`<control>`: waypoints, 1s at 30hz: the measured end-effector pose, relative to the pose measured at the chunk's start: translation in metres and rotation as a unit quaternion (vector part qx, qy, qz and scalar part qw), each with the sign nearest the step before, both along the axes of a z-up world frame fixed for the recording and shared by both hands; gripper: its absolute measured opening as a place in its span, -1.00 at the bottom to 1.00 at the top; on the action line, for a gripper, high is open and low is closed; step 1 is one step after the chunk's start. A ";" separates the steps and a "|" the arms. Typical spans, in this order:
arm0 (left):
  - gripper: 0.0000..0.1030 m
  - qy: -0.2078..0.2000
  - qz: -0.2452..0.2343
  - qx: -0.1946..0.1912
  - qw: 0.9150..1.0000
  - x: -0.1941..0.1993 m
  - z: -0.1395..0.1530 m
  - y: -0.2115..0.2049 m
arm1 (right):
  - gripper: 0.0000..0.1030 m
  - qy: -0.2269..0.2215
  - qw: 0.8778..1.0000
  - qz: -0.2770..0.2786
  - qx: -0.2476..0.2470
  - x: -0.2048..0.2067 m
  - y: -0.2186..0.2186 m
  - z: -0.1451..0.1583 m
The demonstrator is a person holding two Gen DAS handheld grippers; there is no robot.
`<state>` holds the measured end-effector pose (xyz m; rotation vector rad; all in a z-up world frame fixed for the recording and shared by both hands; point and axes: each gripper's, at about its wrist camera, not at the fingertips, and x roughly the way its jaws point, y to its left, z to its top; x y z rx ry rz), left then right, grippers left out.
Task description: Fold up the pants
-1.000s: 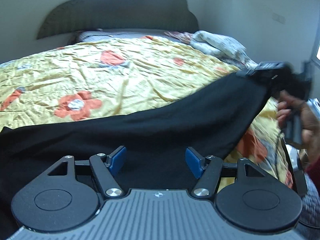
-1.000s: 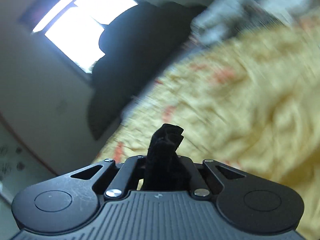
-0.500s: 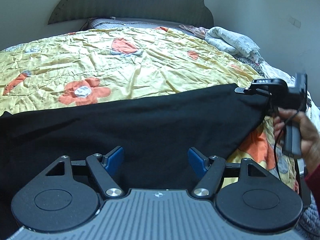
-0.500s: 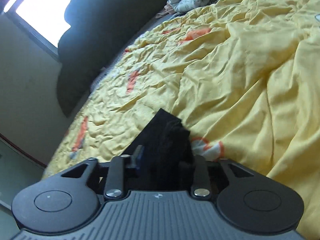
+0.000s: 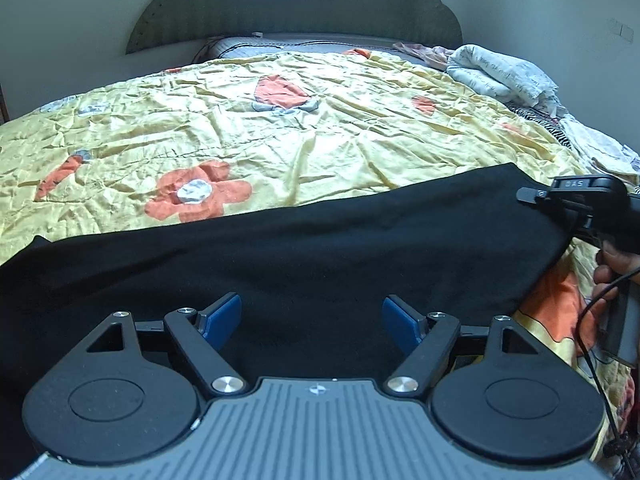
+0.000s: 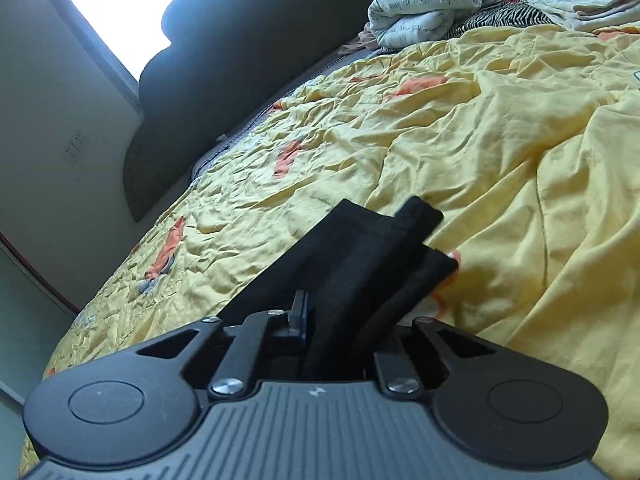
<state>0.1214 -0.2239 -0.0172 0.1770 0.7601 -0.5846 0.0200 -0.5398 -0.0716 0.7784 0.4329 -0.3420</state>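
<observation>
Left wrist view: a bed fills the frame, covered by a crumpled yellow bedspread (image 5: pixel 320 140) printed with orange flowers; behind it stands a dark scalloped headboard (image 5: pixel 296 4) against a pale wall; a heap of white printed bedding (image 5: pixel 504 74) lies at the far right corner of the bed, with a striped cloth just beside it. There are no containers here. The black pants (image 5: pixel 300 256) lie stretched in a long band across the near side of the bed, from the left edge to the right; the left claw (image 5: pixel 312 316) hovers over their near part with its blue pads (image 5: pixel 222 316) spread wide and nothing pinched between them; its jaws have just been opening further. At the right edge a hand (image 5: pixel 614 270) holds the right claw (image 5: pixel 532 194) at the pants' far right end. Compared with a second ago, the pants now lie lower and flatter on the bedspread, and the right end has come down.

Right wrist view: the same yellow bedspread (image 6: pixel 460 152), the headboard (image 6: pixel 224 64) and a bright window (image 6: pixel 120 8) at upper left; the white bedding (image 6: pixel 432 4) sits at the top. The right claw (image 6: pixel 340 320) is clenched on a bunched fold of the pants (image 6: pixel 368 256), which sticks out forward between its fingers above the bedspread; more of the fold shows now than before.
</observation>
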 end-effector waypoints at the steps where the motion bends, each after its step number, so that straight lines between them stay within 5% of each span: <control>1: 0.55 0.000 0.000 0.001 1.000 0.001 0.000 -0.001 | -0.82 0.000 1.000 0.002 -0.010 0.001 0.001 0.002; 14: 0.57 0.013 -0.007 0.003 1.000 0.013 0.002 -0.024 | -0.82 0.046 0.967 0.055 -0.245 0.023 0.057 0.039; 19: 0.57 0.069 -0.028 -0.066 0.995 0.032 0.013 -0.038 | -0.82 0.052 0.948 0.075 -0.305 0.024 0.079 0.045; 22: 0.59 0.163 -0.039 -0.163 0.972 0.055 0.011 -0.044 | -0.82 0.054 0.931 0.093 -0.348 0.023 0.100 0.049; 27: 0.64 0.301 -0.046 -0.282 0.910 0.085 -0.007 -0.062 | -0.82 0.052 0.903 0.128 -0.406 0.021 0.135 0.051; 30: 0.72 0.348 -0.044 -0.331 0.876 0.096 -0.017 -0.069 | -0.82 0.050 0.876 0.155 -0.454 0.018 0.159 0.048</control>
